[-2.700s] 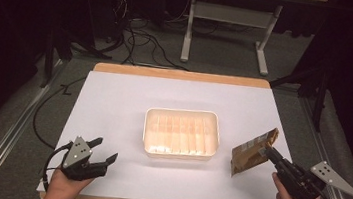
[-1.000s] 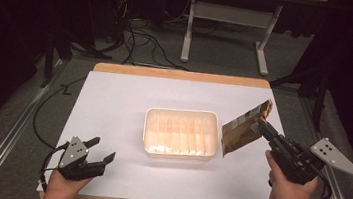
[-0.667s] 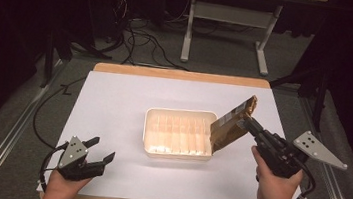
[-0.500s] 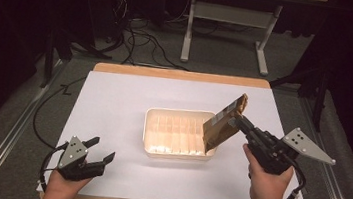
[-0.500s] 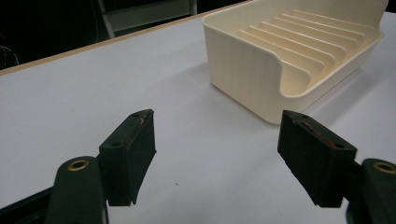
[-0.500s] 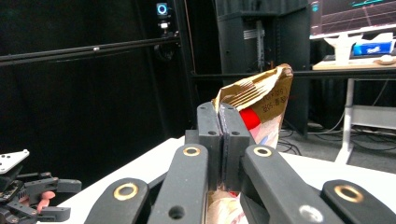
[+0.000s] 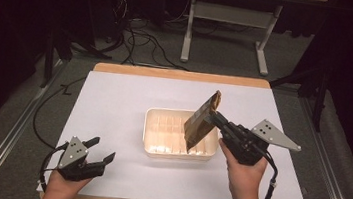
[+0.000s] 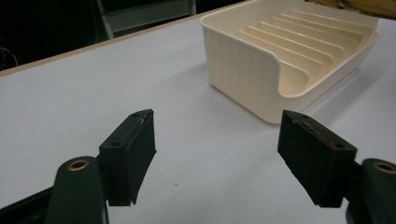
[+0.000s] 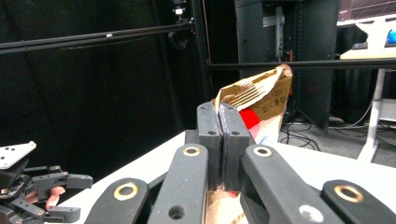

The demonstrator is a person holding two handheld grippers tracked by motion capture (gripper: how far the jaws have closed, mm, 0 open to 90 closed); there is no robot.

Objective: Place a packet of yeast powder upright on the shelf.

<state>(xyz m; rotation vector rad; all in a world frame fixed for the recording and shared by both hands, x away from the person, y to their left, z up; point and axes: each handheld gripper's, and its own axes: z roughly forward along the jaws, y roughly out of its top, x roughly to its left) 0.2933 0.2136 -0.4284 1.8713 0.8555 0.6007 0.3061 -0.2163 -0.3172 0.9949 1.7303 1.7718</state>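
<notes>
Bench [image 7: 129,99], tray, packet, two hand-held grippers.

Bench under white sheet; cream ribbed tray [image 7: 157,150] set mid-bench, within reach of both hands. Brown snack packet [image 7: 202,120] held tilted over tray's right end, likely for setting inside; right hand-held gripper [image 7: 218,120] clamped on its edge. Left hand-held gripper [image 7: 100,151] idle near front-left, jaws apart, holding nothing.

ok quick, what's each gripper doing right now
Left gripper: open, holding nothing, low over the table's near left.
Right gripper: closed on the brown packet, held above the cream tray.
</notes>
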